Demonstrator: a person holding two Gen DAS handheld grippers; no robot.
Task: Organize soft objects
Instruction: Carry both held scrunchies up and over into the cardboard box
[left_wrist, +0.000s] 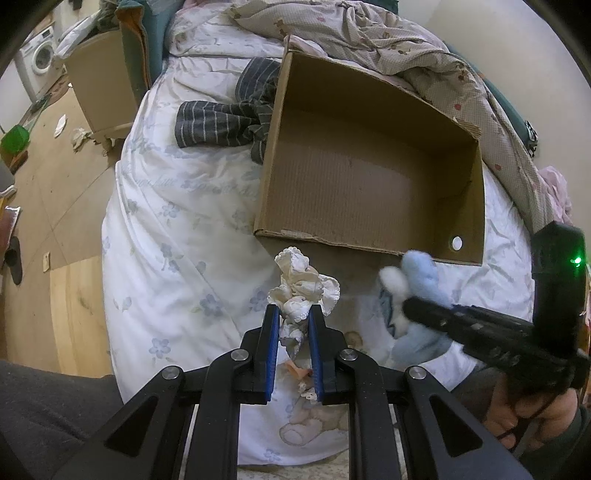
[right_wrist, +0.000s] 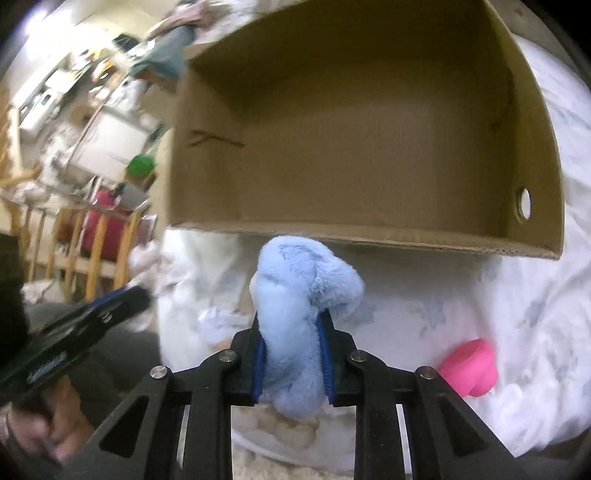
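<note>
I am clamping the left gripper (left_wrist: 292, 314) on a crumpled cream lace cloth (left_wrist: 303, 291), its blue pads pressing both sides while the frilly bundle is sticking up past the tips. My right gripper (right_wrist: 291, 325) is squeezing a fluffy light-blue plush toy (right_wrist: 303, 295), whose rounded top is bulging above the fingers; from the left wrist camera that same toy is showing white patches beside the blue. Both loads are hanging just short of the near wall of an open cardboard box (left_wrist: 369, 236), which is sitting on the bed (left_wrist: 166, 221) covered in a white sheet with pale blue flowers. The box is showing bare cardboard inside and a round hole in its right wall. A dark striped garment (left_wrist: 221, 122) is lying on the sheet against the box's left side, and a beige patterned quilt (left_wrist: 369, 33) is bunching behind it. A pink rounded object (right_wrist: 471, 367) is resting on the sheet to the right of my right gripper.
</note>
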